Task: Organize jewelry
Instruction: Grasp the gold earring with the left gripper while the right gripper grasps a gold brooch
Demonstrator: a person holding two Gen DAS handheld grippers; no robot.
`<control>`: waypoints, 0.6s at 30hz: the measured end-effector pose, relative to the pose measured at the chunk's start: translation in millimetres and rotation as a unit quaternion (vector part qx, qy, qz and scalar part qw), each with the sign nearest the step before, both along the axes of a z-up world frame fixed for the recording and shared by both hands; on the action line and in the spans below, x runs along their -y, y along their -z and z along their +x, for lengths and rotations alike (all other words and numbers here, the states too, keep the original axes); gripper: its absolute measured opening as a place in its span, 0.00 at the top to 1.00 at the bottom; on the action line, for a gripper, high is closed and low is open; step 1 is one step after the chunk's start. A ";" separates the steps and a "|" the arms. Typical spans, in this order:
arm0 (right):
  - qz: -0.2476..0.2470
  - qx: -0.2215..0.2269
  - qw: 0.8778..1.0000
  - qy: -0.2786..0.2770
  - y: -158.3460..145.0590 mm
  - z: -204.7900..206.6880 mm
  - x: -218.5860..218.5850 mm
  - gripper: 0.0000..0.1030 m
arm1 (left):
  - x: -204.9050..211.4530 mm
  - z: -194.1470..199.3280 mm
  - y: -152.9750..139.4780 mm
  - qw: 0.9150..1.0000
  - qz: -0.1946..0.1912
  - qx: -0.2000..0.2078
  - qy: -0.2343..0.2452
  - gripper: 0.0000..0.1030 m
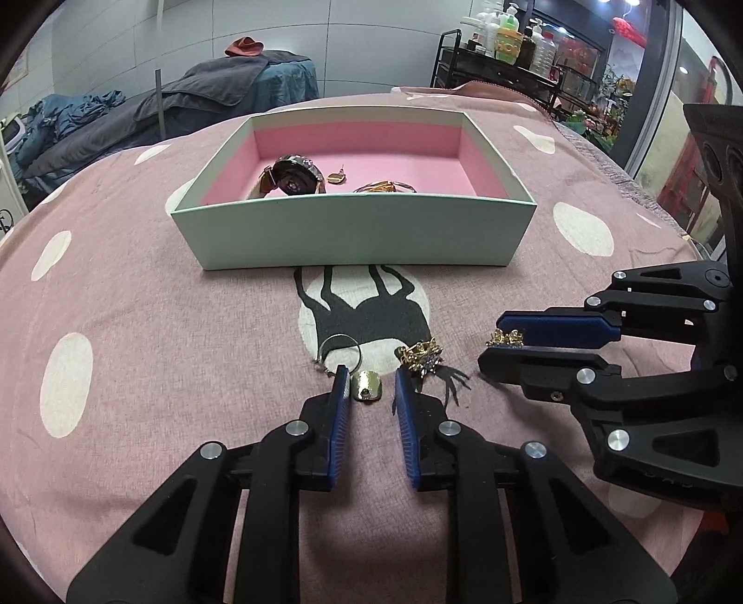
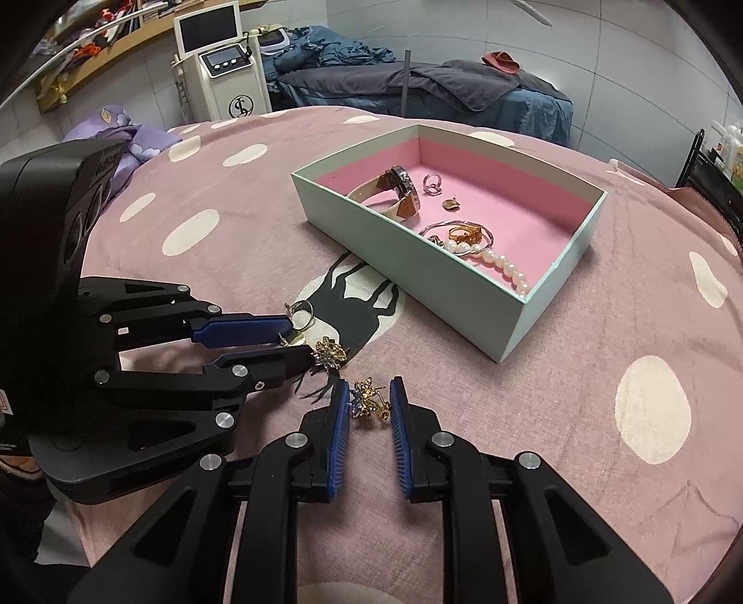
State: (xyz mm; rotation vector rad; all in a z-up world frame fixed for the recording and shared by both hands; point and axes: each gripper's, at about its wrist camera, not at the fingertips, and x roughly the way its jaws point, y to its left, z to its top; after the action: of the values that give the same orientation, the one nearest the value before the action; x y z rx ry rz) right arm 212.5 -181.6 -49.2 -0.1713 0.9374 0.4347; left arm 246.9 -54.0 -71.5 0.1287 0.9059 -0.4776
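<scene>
Left gripper (image 1: 371, 385) low over the pink dotted cloth (image 1: 153, 334), jaws released, blue pads (image 1: 341, 409) either side of a small gold oval earring (image 1: 367, 386) lying flat on the cloth, not pinched. Just beyond the left pad, a thin silver hoop (image 1: 339, 348); just past the right pad, a gold flower earring (image 1: 420, 355) with clear stones, resting on the dark deer print (image 1: 371, 320).

Right gripper (image 2: 368, 402) also down at the cloth, jaws released, pads (image 2: 341, 418) flanking a second gold flower earring (image 2: 368, 400) (touching the left pad or merely beside it: cannot tell). Same piece seen at the fingertips in the left wrist view (image 1: 505, 338).

Mint box (image 2: 408, 297) with pink lining beyond both grippers, well apart from the loose pieces. Inside: a watch (image 2: 394, 195) with tan strap toward the far left end, a silver ring (image 2: 432, 183) and a small gold stud (image 2: 449, 203) beside it, a gold ring (image 2: 464, 232) within a thin bangle (image 2: 446, 230), and a pearl strand (image 2: 499, 265) along the near wall.

Behind, a treatment bed (image 2: 418, 88) under grey and blue covers, a white machine (image 2: 223, 65) with a screen, and bottles (image 1: 515, 37) on a black cart.
</scene>
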 end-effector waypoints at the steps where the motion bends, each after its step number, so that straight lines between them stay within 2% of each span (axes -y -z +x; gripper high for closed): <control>1: 0.000 0.000 1.000 0.000 -0.3 -0.3 0.1 0.83 | 1.0 0.3 0.0 1.000 0.000 0.001 0.001 0.83; 3: 0.002 0.001 1.000 0.001 -1.1 -0.9 1.2 0.83 | 2.6 1.0 0.0 1.000 0.000 0.002 0.001 0.86; 8: 0.003 0.004 1.000 0.004 -3.9 -2.6 4.3 0.83 | 1.8 -0.7 -0.5 1.000 -0.002 0.002 0.000 0.86; 18: 0.017 0.008 1.000 0.008 -12.7 -8.0 18.1 0.83 | -16.2 -12.5 -10.3 0.999 -0.031 -0.002 -0.009 0.86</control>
State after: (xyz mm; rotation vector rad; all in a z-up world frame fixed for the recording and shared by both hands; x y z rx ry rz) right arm 204.5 -199.7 -36.5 -0.1355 0.9141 0.4338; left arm 234.4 -37.8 -61.2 0.0627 0.8954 -0.4889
